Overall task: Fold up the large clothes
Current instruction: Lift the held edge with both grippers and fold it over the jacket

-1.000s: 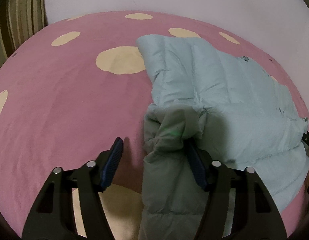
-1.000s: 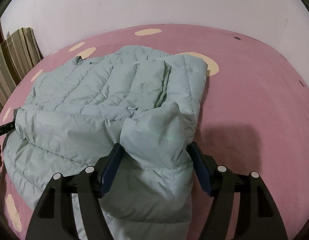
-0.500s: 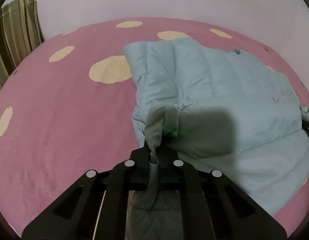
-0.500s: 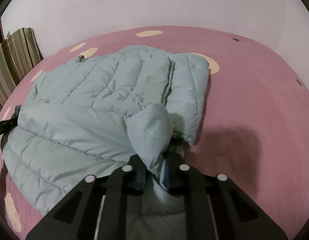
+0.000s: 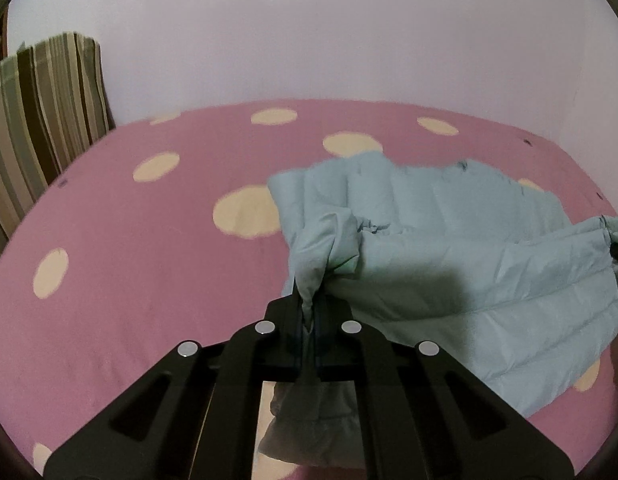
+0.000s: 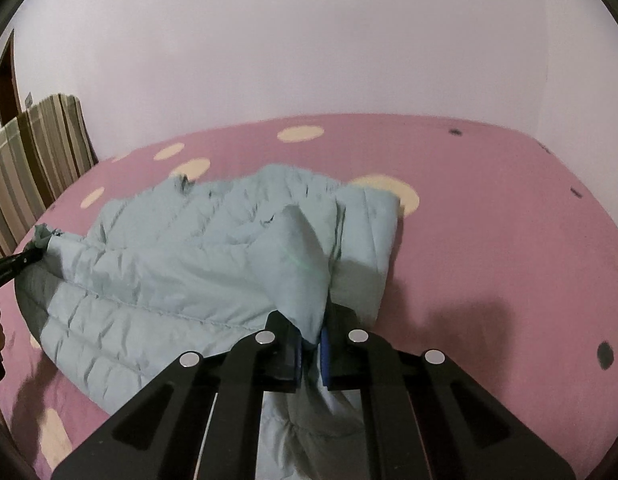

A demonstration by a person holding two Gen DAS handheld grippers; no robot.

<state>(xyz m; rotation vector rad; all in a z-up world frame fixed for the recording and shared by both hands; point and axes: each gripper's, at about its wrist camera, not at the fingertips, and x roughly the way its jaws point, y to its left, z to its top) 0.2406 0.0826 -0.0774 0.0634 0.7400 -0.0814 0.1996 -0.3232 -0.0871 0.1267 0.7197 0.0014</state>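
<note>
A pale blue-green quilted puffer jacket (image 5: pixel 449 240) lies on a pink bed with cream dots. My left gripper (image 5: pixel 309 320) is shut on one lower corner of the jacket, lifted off the bed. My right gripper (image 6: pixel 311 340) is shut on the opposite lower corner of the jacket (image 6: pixel 181 256), also lifted. The near edge of the jacket hangs stretched between the two grippers. The left gripper's tip shows at the left edge of the right wrist view (image 6: pixel 13 264). The far part of the jacket still rests on the bed.
The pink bedspread (image 5: pixel 129 280) spreads wide to the left of the jacket and to its right (image 6: pixel 489 240). A striped cushion (image 5: pixel 37 120) stands at the far left against the white wall (image 5: pixel 309 32).
Both grippers closed on the jacket's near corners, then rose and lifted that edge off the bed. The jacket's near part now hangs between them.
</note>
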